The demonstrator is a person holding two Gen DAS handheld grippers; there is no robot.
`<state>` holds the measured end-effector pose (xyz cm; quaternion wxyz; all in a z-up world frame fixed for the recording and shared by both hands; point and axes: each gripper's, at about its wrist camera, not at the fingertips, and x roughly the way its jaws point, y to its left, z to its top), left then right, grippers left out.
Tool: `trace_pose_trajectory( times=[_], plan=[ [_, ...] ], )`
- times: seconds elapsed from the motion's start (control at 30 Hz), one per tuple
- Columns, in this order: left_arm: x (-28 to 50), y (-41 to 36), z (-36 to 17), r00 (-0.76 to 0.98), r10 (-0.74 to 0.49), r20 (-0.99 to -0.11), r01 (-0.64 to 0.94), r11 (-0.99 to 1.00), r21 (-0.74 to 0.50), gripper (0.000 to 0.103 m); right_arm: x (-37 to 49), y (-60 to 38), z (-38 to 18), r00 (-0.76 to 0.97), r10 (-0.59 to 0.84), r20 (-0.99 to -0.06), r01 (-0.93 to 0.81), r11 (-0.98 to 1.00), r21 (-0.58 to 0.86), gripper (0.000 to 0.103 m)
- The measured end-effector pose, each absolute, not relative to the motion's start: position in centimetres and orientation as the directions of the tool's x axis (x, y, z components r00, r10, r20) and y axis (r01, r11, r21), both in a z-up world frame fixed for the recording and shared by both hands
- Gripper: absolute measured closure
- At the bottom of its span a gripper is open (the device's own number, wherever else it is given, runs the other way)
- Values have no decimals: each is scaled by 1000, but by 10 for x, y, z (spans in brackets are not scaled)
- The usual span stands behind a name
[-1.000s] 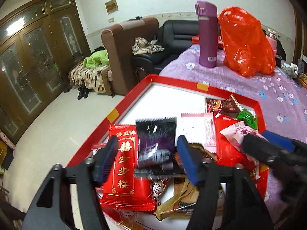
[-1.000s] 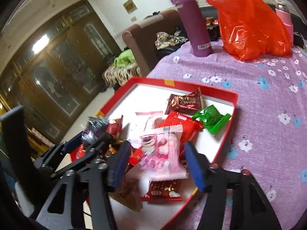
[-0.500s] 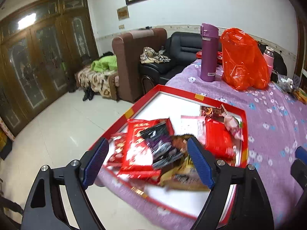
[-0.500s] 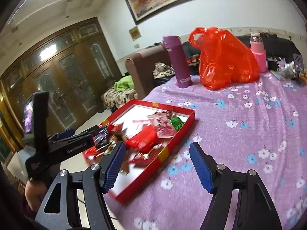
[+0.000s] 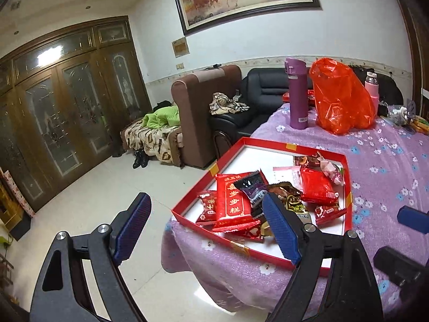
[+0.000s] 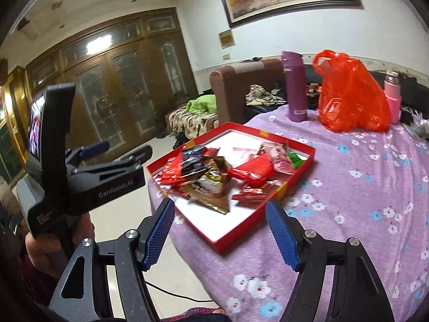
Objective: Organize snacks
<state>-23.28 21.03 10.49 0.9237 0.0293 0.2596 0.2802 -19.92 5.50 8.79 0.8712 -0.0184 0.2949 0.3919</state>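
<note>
A shallow red tray (image 5: 268,145) with a white floor sits at the near corner of the table. Several snack packets are piled in it, among them a red packet with gold characters (image 5: 233,201), a dark purple packet (image 5: 253,185) and a pink packet (image 5: 332,171). My left gripper (image 5: 206,198) hangs open off the table's corner, short of the tray, with nothing between its pads. My right gripper (image 6: 219,204) is open too, above the cloth just before the tray (image 6: 300,166), and holds nothing. The right wrist view also shows a gold-brown packet (image 6: 209,187) and a green packet (image 6: 295,159).
On the purple flowered tablecloth (image 5: 388,161) behind the tray stand a purple flask (image 5: 297,94), an orange plastic bag (image 5: 340,96) and a pink bottle (image 5: 372,88). The table ends just left of the tray over white floor (image 5: 107,187). A brown armchair (image 5: 203,112) stands beyond.
Both grippers have drawn back and up from the tray and their jaws stand wider. The packets that lay between the pads now rest in the tray.
</note>
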Motion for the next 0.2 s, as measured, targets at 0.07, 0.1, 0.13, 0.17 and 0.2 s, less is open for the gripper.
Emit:
trace_pose_trajectory(
  times=[0.07, 0.1, 0.13, 0.17, 0.2],
  plan=[
    [-232, 211, 106, 710, 534, -458, -504, 841, 198, 17, -202, 59, 88, 516, 675, -528, -700, 687, 194, 30],
    [-232, 211, 105, 712, 532, -458, -502, 842, 197, 17, -202, 60, 88, 514, 676, -528, -702, 685, 195, 30],
    [-231, 210, 105, 715, 526, -460, -496, 846, 197, 17, -202, 61, 88, 513, 676, -529, -702, 685, 195, 30],
    [-230, 209, 105, 717, 521, -463, -490, 849, 197, 17, -202, 61, 88, 513, 676, -529, -701, 686, 197, 30],
    [-228, 208, 104, 717, 513, -472, -482, 854, 197, 17, -202, 61, 88, 514, 676, -529, -700, 686, 197, 30]
  ],
)
